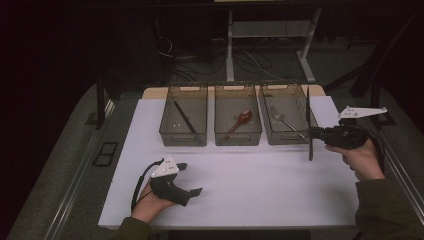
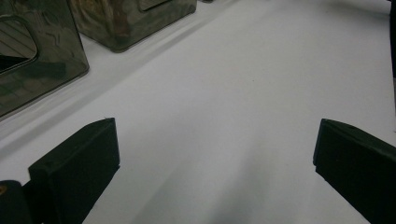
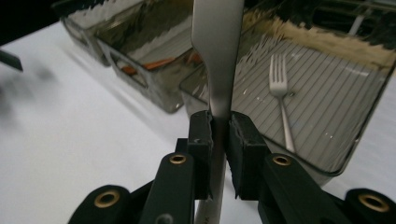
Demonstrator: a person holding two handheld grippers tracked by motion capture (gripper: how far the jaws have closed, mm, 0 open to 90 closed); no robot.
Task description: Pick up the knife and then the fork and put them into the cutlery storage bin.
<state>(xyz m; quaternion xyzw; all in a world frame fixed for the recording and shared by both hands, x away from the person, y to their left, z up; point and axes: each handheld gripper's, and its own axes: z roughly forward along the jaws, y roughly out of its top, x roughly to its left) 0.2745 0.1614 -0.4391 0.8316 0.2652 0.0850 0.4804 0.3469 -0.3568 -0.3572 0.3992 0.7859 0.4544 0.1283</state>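
My right gripper is shut on a flat silver knife, which stands upright just in front of the right-hand smoky plastic bin. A silver fork lies inside that bin. Near the table's front left, my left gripper rests in a hand, open, with bare white table between its jaws.
Three bins stand in a row at the back of the white table. The middle bin holds a red spoon, and the left bin holds a black stick-like utensil. Two bins are at the upper left of the left gripper view.
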